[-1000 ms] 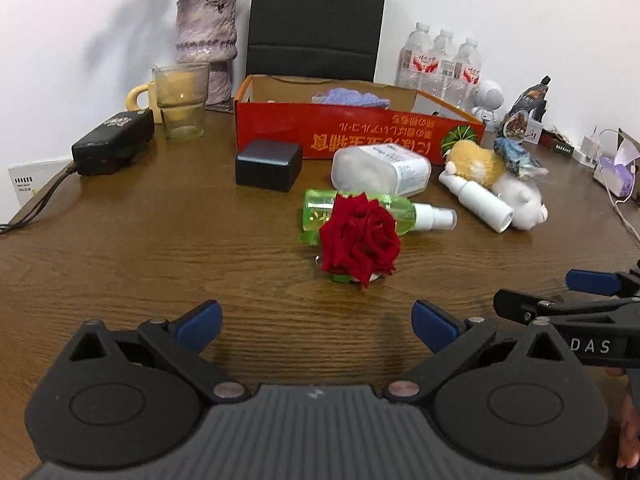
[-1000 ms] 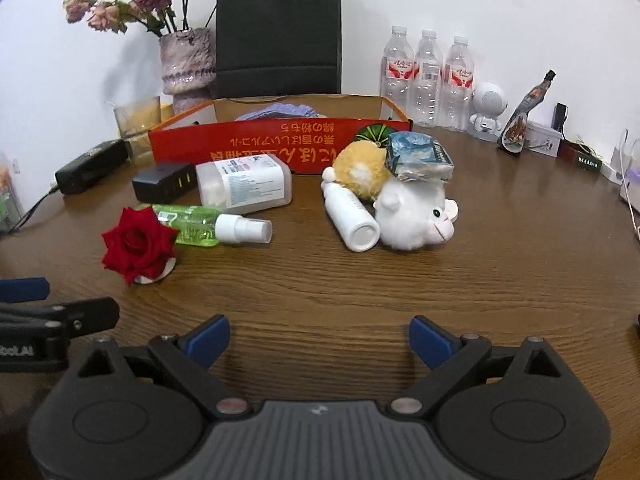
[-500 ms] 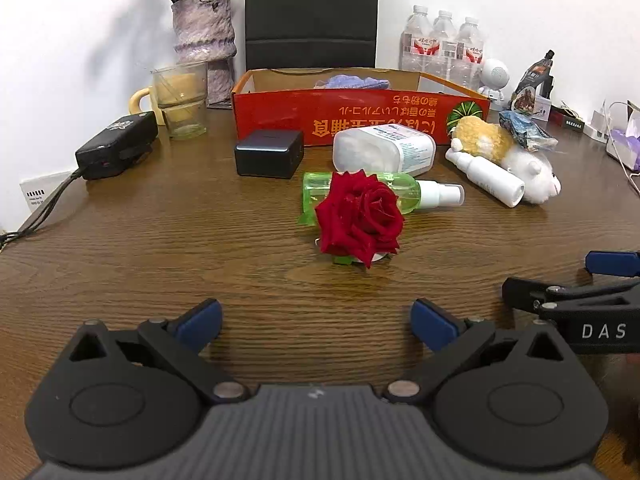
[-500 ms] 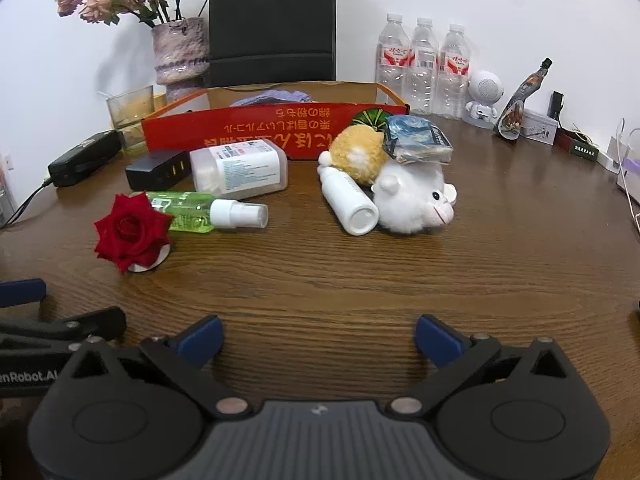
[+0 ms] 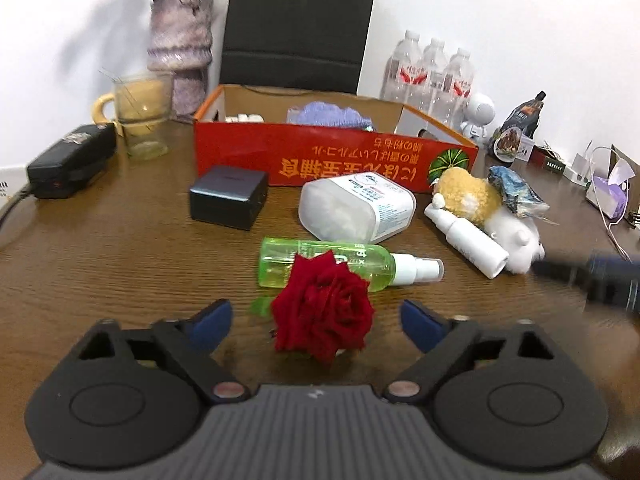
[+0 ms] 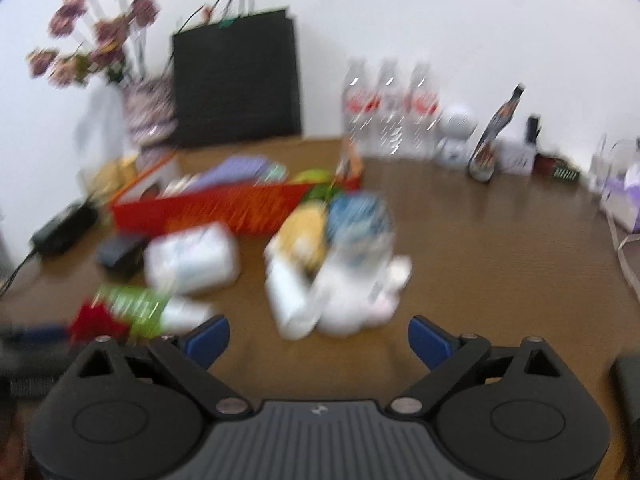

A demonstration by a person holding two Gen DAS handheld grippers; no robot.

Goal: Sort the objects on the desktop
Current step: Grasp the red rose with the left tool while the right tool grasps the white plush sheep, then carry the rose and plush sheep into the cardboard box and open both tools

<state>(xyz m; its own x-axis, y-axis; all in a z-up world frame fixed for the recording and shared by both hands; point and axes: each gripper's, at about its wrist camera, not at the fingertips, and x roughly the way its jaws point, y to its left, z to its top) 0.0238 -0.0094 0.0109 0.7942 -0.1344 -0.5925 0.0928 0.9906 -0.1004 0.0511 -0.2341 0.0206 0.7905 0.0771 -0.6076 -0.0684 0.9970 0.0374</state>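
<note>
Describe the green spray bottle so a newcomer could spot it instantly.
Start at the red cardboard box at the table's back. In front lies a white tub, and nearer still the green spray bottle, on its side behind the red rose. It alone is translucent green.

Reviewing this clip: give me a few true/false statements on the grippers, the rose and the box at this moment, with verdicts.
1. The left gripper is open, with the red rose between its fingers. True.
2. The green spray bottle stands upright. False: it lies on its side behind the rose.
3. The red cardboard box already holds a purple item. True.
4. The right gripper is shut on the white bottle. False: it is open and holds nothing.
5. The black adapter sits inside the box. False: it rests on the table in front of it.
</note>
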